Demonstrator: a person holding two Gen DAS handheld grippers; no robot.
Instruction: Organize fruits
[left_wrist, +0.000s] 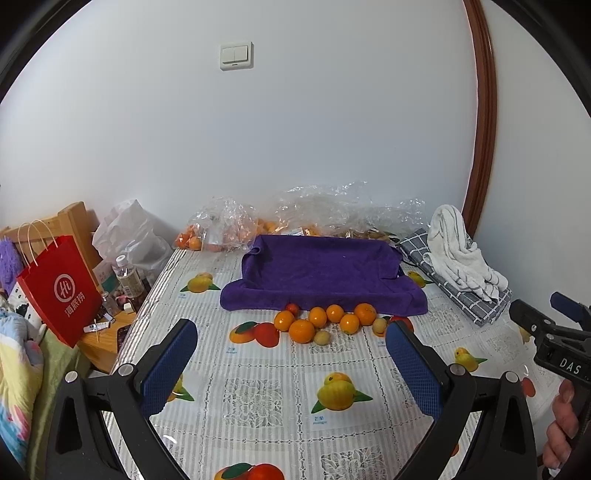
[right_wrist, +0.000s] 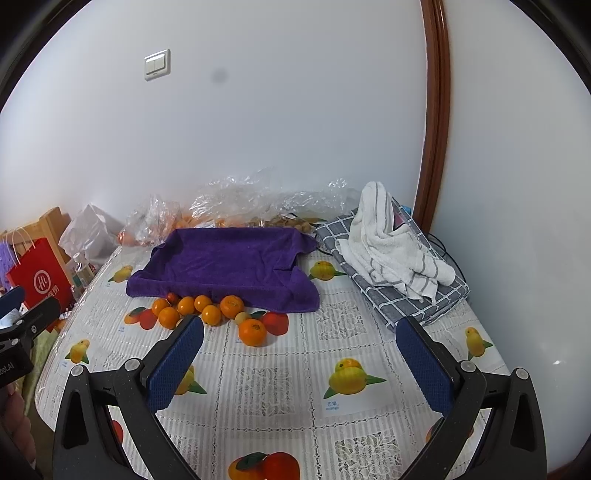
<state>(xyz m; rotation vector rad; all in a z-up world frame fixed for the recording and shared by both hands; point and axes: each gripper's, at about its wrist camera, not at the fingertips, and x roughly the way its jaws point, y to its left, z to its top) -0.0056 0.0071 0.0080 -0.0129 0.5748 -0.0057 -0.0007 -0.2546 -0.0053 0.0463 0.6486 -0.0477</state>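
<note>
**Both grippers wide and empty; fruit waits at the towel's near edge**

While neither tool carries anything, the left gripper (left_wrist: 291, 347) and the right gripper (right_wrist: 299, 345) both hover over the fruit-print tablecloth (right_wrist: 280, 384) with their blue pads spread wide. Part of a hand (left_wrist: 559, 424) shows on the right tool's handle at the edge of the left view.

Next out: one larger orange (right_wrist: 252, 331) sits alone, nearest the right gripper and a little apart from the rest. Behind it, a loose row of oranges (left_wrist: 325, 319) lies along the near hem of the purple towel (left_wrist: 317, 271), several touching. Two small pale fruits (left_wrist: 321, 337) and one small red one (left_wrist: 292, 308) are mixed into that row. The towel seems draped over a shallow tray, its middle sunken and bare.

Judged step: first pick, with the towel-lined hollow as the likely target.
- Take the lone orange first; no neighbours to knock.
- Bracket it across its widest part and close gently; round fruit rolls on this slick cloth.
- In the row, work from an end, since touching fruit will scatter.
- Printed fruits on the cloth can mislead; the real ones cast shadows.

Farthest back, clear plastic bags (right_wrist: 236, 206) holding more fruit lie against the wall, and a striped white towel (right_wrist: 391, 243) rests on a checked cloth (right_wrist: 406, 299) to the right.
</note>
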